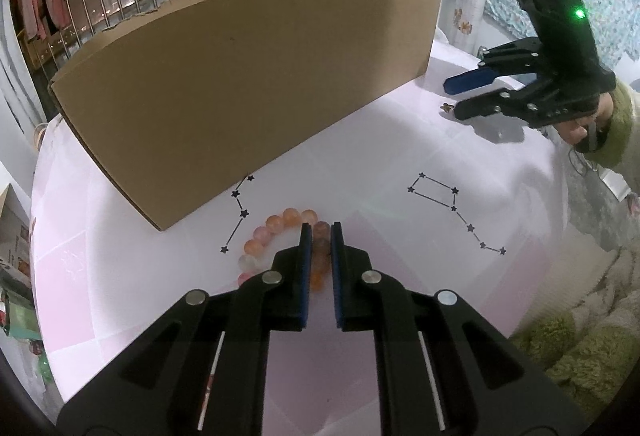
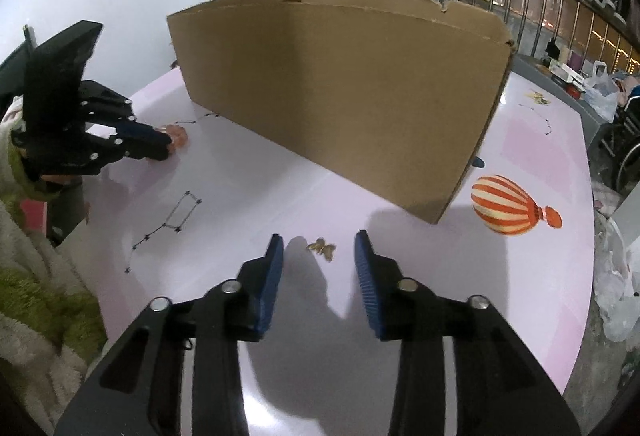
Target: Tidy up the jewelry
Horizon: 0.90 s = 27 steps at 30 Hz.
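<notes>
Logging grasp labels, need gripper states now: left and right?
Left gripper: fingers closed on the orange bead bracelet.
Right gripper: open, holding nothing, small gold jewelry piece lying between its fingers.

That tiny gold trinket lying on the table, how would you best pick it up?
The gold trinket lies flat and small, so come straight down from above with the right hand-held gripper, open and already straddling it. Pinch across its narrow middle, probably; its exact shape is too small to tell.

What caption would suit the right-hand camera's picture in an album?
Open right gripper poised around a small gold butterfly trinket on the pink table, cardboard box behind.
</notes>
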{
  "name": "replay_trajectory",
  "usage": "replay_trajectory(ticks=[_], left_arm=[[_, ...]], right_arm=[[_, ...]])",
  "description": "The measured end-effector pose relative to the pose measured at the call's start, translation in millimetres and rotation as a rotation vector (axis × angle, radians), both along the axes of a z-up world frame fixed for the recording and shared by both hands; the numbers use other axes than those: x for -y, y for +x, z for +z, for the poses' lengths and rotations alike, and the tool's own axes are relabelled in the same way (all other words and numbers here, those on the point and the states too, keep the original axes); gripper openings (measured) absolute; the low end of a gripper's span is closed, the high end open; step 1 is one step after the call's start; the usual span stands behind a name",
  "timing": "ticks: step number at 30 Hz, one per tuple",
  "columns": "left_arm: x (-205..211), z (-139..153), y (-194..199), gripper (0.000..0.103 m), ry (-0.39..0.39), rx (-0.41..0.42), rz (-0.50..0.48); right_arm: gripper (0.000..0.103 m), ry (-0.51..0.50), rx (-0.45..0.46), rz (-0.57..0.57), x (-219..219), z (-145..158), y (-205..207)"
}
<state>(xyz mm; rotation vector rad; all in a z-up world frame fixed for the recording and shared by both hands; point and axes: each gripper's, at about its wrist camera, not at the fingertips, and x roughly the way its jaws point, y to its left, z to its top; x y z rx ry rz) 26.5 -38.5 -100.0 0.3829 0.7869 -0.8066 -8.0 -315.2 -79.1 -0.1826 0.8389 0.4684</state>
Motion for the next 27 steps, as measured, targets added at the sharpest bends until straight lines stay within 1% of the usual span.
replay_trajectory(ticks=[3, 4, 6, 8, 14, 15, 16, 20, 27], left_arm=[[-0.1, -0.7, 0.3, 0.008, -0.003, -0.003, 0.004], [-0.5, -0.8, -0.3, 0.008, -0.004, -0.004, 0.004], [-1.0, -0.7, -0.2, 0.008, -0.005, -0.005, 0.003], [-0.8, -0.9, -0.5, 0.008, -0.004, -0.004, 0.002], [-1.2, -1.1, -0.3, 0.008, -0.007, -0.004, 0.002], [-1.1, -1.1, -0.2, 0.008, -0.008, -0.004, 0.002], [-1.4, -0.7, -0.4, 0.008, -0.01, -0.003, 0.002], [-3.4, 1.5, -1.4, 0.008, -0.026, -0.002, 0.002], [-6.4, 5.6, -4.3, 0.008, -0.04, 0.006, 0.011]], right_arm=[[0.024, 0.001, -0.003, 0.009, -1.3, -1.9, 4.7], [0.018, 0.002, -0.005, 0.008, -1.7, -2.1, 6.3], [0.012, 0.008, -0.009, 0.006, -1.5, -2.9, 8.1], [0.009, 0.012, -0.008, 0.011, -3.7, -3.3, 6.4], [0.008, 0.017, -0.001, 0.005, -4.2, -4.5, 3.4], [0.007, 0.019, 0.0, 0.005, -3.6, -4.4, 3.0], [0.003, 0.022, 0.0, 0.004, -3.1, -4.5, 2.8], [0.003, 0.023, 0.002, -0.003, -0.8, -3.8, 1.4], [0.003, 0.05, 0.036, -0.024, 8.3, 11.1, -5.3]])
